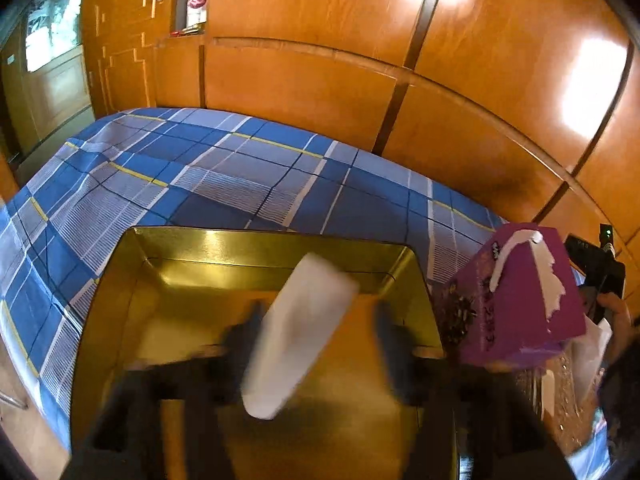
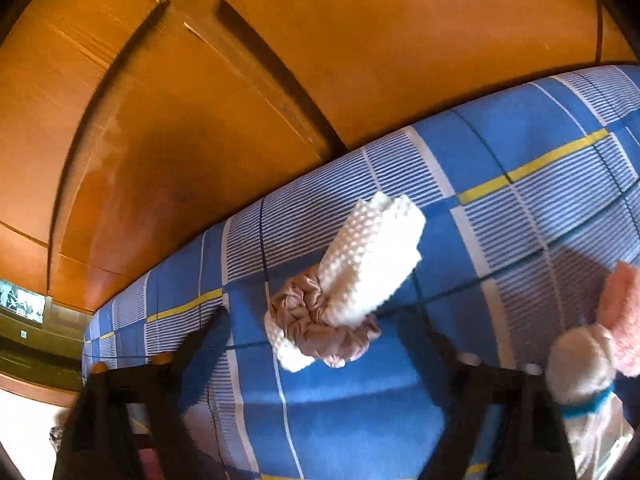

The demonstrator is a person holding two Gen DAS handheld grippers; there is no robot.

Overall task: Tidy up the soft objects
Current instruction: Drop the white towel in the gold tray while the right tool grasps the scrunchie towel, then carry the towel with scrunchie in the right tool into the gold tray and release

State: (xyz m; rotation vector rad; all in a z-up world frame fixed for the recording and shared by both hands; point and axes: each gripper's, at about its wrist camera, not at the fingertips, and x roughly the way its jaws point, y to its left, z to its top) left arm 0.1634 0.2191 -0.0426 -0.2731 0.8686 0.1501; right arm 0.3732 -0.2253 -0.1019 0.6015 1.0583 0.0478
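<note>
The bed [image 1: 224, 176], spread with a blue plaid sheet [image 2: 500, 208], lies against the orange wooden wardrobe wall [image 1: 312, 80]; I take the bed as my landmark. On it, near its front edge, stands a gold metal tin [image 1: 272, 248], open at the top, with bright walls. Just to the right of the tin on the bed is a purple tissue box [image 1: 516, 300], tilted, with a white tissue [image 1: 540, 256] sticking out of its top.

My left gripper [image 1: 320, 332] hangs over the tin with its fingers spread wide apart. A white folded soft cloth [image 1: 296, 340] is between them, blurred, and over the inside of the tin; I cannot tell whether either finger touches it.

My right gripper [image 2: 320, 344] is just above the bed, fingers also wide apart and holding nothing. Between them on the sheet lies a white knitted piece [image 2: 372, 264], lying across a dusty-pink scrunchie [image 2: 316, 328]; the two touch. Further right on the bed, beside my right finger, sits a small plush toy [image 2: 588, 364] with a pink fluffy part and a blue band.
</note>
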